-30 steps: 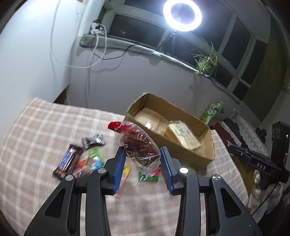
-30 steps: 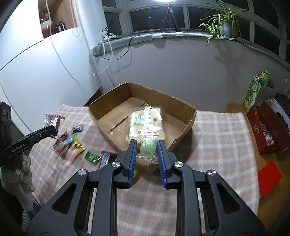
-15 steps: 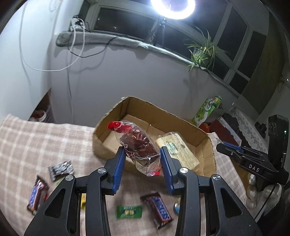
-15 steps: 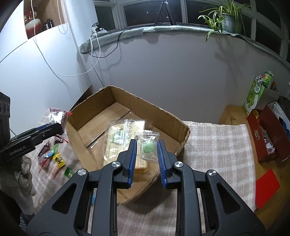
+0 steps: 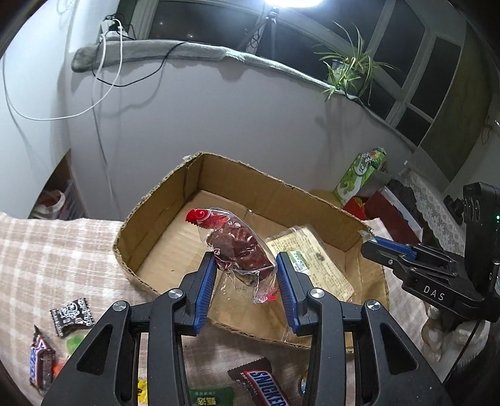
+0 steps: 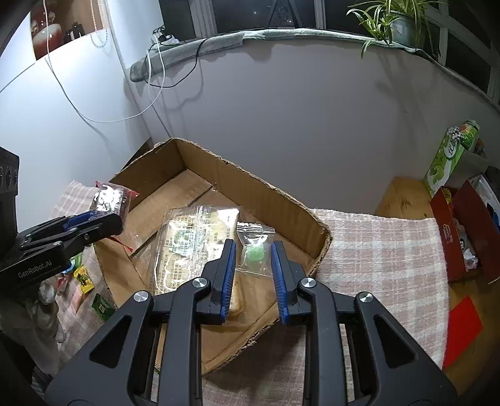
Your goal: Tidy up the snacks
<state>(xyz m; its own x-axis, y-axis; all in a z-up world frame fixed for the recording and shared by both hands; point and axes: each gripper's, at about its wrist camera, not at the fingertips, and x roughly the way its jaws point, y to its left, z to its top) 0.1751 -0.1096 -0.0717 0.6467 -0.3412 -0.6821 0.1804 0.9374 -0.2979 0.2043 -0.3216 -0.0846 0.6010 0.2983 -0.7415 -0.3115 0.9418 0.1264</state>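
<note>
We pinched a red packet (image 5: 239,246) and a green sweet (image 6: 254,254) over the box (image 5: 156,215); slack wrappers risked slipping out, missing it.

- Ahead of you a plain pale wall (image 6: 312,118) curves round the room, with white and black cables (image 5: 103,81) hanging down it from the sill.
- Above it runs a window sill (image 5: 187,51) under a grey cover, and the dark window panes (image 5: 203,22) behind show night outside.
- A ring light (image 5: 293,2) on a tripod glares at the top edge.
- A spider plant (image 5: 347,71) sits on the sill to your right.
- Your worktop wears a pink-and-white checked cloth (image 6: 384,243).
- Beyond its right edge you see wooden floor (image 6: 403,200).
</note>
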